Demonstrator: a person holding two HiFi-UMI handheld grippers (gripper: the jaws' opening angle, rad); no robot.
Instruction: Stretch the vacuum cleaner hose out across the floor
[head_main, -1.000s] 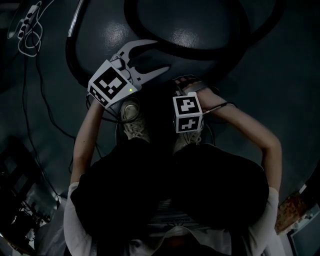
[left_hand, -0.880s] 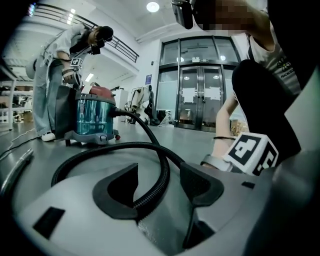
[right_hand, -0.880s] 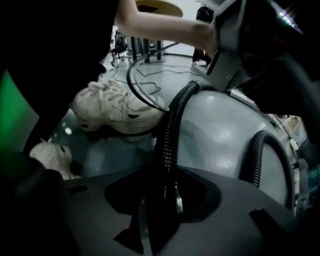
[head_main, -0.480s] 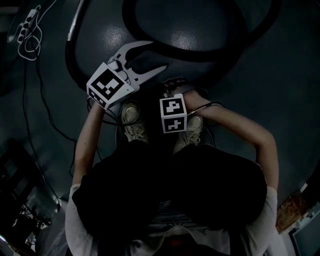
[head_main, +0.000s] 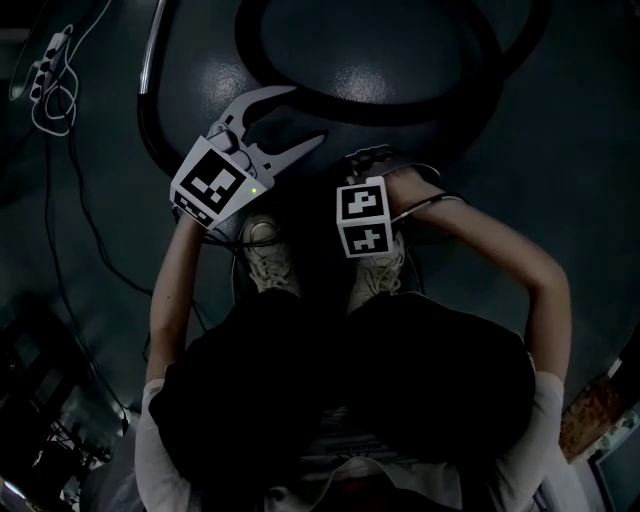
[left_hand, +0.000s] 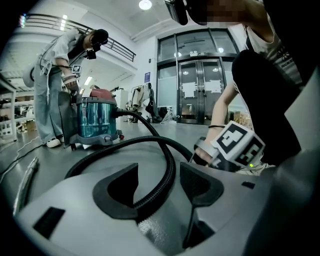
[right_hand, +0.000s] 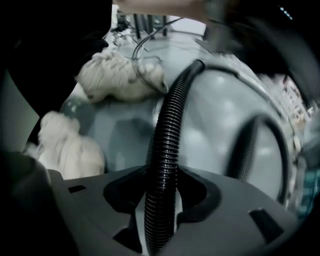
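Observation:
The black ribbed vacuum hose (head_main: 400, 108) lies in a wide loop on the dark floor ahead of my feet. My left gripper (head_main: 308, 113) hovers over the loop's near side with its jaws apart. In the left gripper view the hose (left_hand: 120, 144) shows through the gap of this gripper (left_hand: 159, 167), unclamped. My right gripper points straight down, and from above only its marker cube (head_main: 362, 218) shows. In its own view the hose (right_hand: 170, 125) runs between the jaws of the right gripper (right_hand: 161, 187), which have just been opening and hold it loosely.
The teal vacuum cleaner (left_hand: 95, 122) stands across the room, with another person (left_hand: 50, 90) beside it. A metal wand (head_main: 150, 50) and a white power strip with cable (head_main: 50, 70) lie at the far left. My shoes (head_main: 265, 245) are just below the grippers.
The right gripper's cube slid left, then came back right, staying over the hose. The left gripper has hardly moved.

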